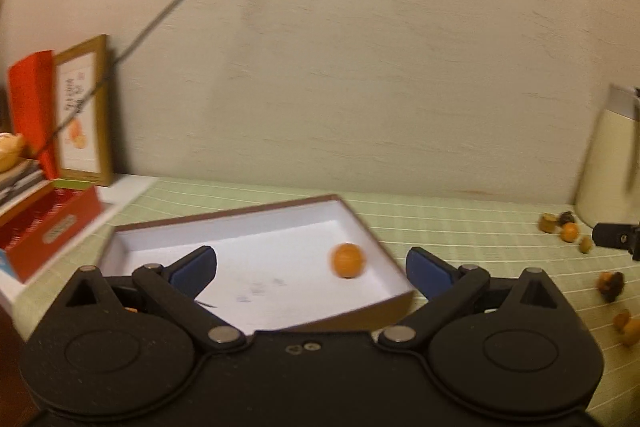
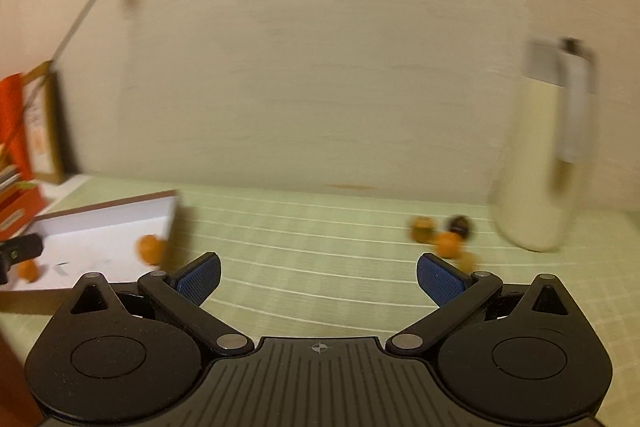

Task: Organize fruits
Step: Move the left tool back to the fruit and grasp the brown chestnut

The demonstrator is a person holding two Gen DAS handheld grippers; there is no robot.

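A shallow white box with a brown rim (image 1: 248, 215) lies on the green striped mat. A small orange fruit (image 1: 348, 260) sits inside it near the right wall. My left gripper (image 1: 311, 269) is open and empty, just above the box's near edge. In the right wrist view the box (image 2: 100, 223) is at the left and holds two orange fruits (image 2: 149, 249) (image 2: 27, 271). My right gripper (image 2: 319, 277) is open and empty over the bare mat. A cluster of small orange and dark fruits (image 2: 444, 237) lies ahead right of it; these fruits also show in the left wrist view (image 1: 568, 231).
A cream jug (image 2: 540, 163) stands at the back right by the wall. A red box (image 1: 48, 231), a red folder and a framed picture (image 1: 82, 111) crowd the left. More small fruits (image 1: 610, 285) are scattered at the right. The other gripper's tip (image 1: 616, 237) shows there.
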